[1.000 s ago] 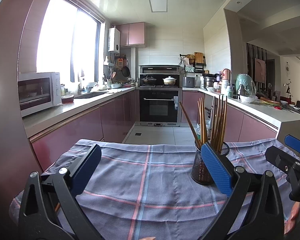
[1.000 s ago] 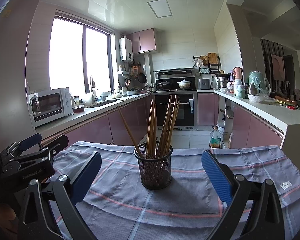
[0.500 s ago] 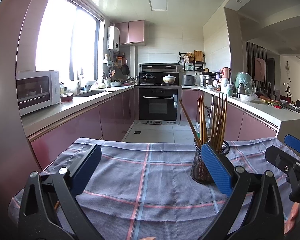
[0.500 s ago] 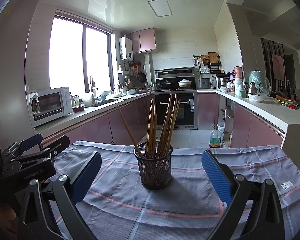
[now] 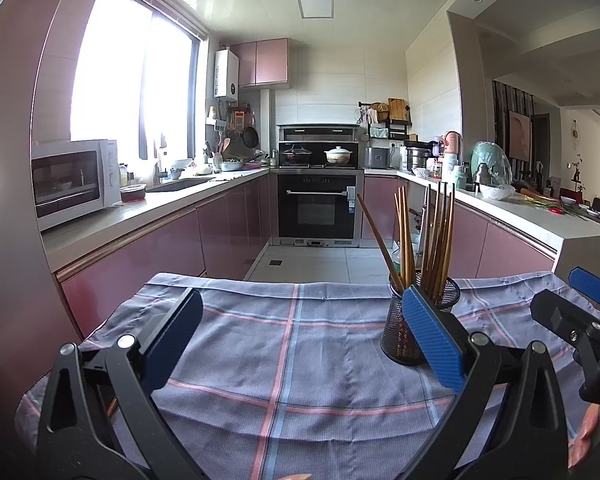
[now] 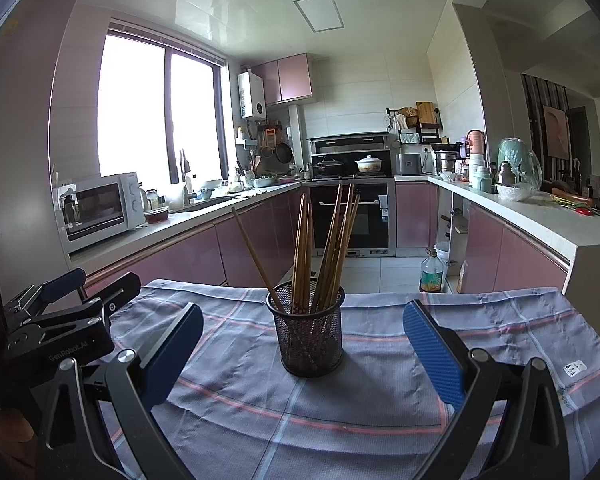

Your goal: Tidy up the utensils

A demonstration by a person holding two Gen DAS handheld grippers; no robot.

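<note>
A black mesh cup stands upright on a checked cloth, holding several brown wooden chopsticks that lean apart. My right gripper is open, level with the cup, nothing between its blue pads. In the left wrist view the same cup stands to the right, partly hidden behind the right pad, and its chopsticks rise above it. My left gripper is open and empty over the cloth. Each gripper shows at the edge of the other's view.
The cloth-covered table ends at a far edge with kitchen floor beyond. Pink cabinets and counters line both sides, with a microwave on the left and an oven at the back. A bottle stands on the floor.
The left wrist view has tilted slightly, so the kitchen sits a little lower in frame. Cup, chopsticks and right gripper have not moved.
</note>
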